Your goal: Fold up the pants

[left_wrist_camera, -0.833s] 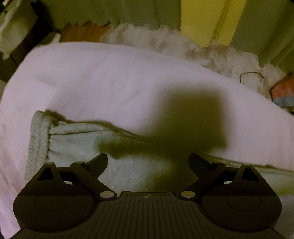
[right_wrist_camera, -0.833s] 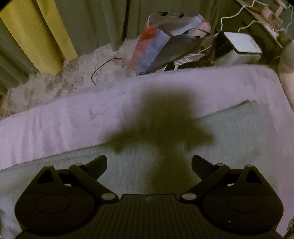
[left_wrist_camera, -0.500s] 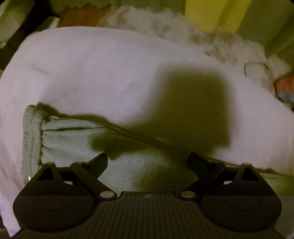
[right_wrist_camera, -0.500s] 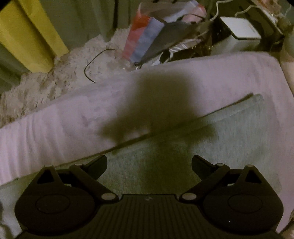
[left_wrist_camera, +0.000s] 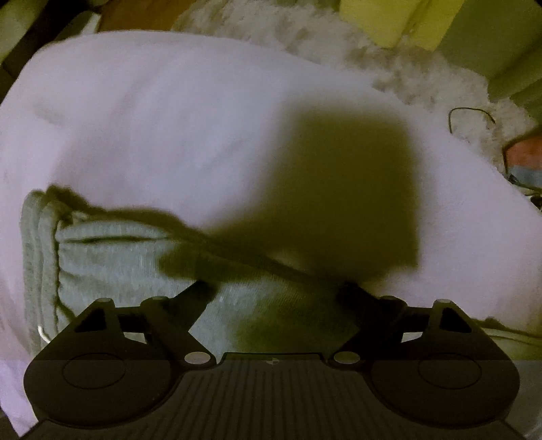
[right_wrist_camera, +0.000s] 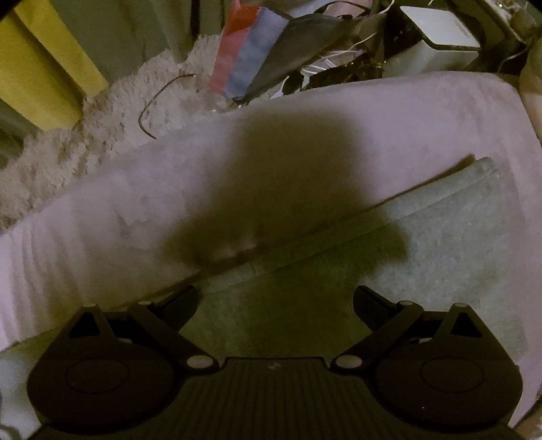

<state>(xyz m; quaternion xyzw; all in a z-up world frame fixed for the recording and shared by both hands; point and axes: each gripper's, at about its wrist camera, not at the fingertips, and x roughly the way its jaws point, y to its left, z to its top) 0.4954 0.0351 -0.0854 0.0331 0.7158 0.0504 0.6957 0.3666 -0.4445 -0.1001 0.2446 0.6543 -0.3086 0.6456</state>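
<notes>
Grey sweatpants lie flat on a pale pink bed sheet point(left_wrist_camera: 203, 128). In the left wrist view the ribbed end of the pants point(left_wrist_camera: 37, 243) sits at the left, with grey fabric point(left_wrist_camera: 111, 257) running right under my left gripper point(left_wrist_camera: 276, 294), which is open and empty just above the cloth. In the right wrist view the pants point(right_wrist_camera: 440, 243) stretch to a straight edge at the right. My right gripper point(right_wrist_camera: 275, 298) is open and empty above the fabric. Both grippers cast dark shadows on the cloth.
The pink sheet point(right_wrist_camera: 372, 111) ends at the far side, where a shaggy white rug point(right_wrist_camera: 111, 111) lies with a dark wire point(right_wrist_camera: 159, 101). A red, blue and grey bag point(right_wrist_camera: 257, 47) and a white box point(right_wrist_camera: 437, 37) stand beyond. Yellow and green curtains point(left_wrist_camera: 399, 20) hang behind.
Both grippers have lifted and tilted a little; the views shifted down the bed and the shadows grew larger. The jaws stay open and the pants have not moved.
</notes>
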